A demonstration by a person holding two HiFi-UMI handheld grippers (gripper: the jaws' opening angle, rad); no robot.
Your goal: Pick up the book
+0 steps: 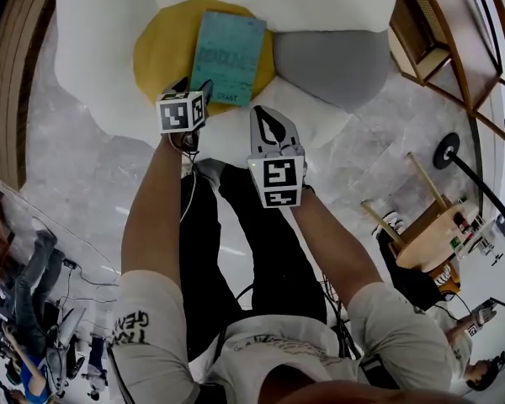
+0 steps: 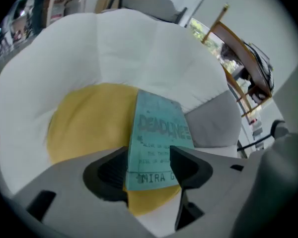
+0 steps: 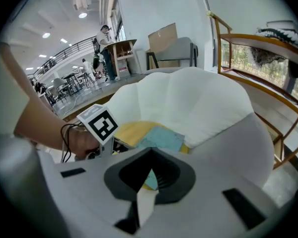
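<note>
when looking down from the head, find left gripper (image 1: 194, 87) at left, released, jaws wide apart, tips at the near edge of book (image 1: 228, 57). see book lying flat, teal cover up, on yellow cushion (image 1: 164, 53), itself set in the hollow of white seat (image 1: 101, 49). in left gripper view, see book's near end framed between the parted jaws, with no pad pressing on it; cannot tell whether either jaw touches. moving right, find right gripper (image 1: 267, 114) just beside the left, clenched, tips together on nothing, pointing down at white seat short of book. in right gripper view, note jaws meeting at the tip, with book and yellow cushion beyond. farther right, see grey cushion (image 1: 332, 66) just beside yellow cushion, then wooden table (image 1: 421, 247) well apart on the floor.
</note>
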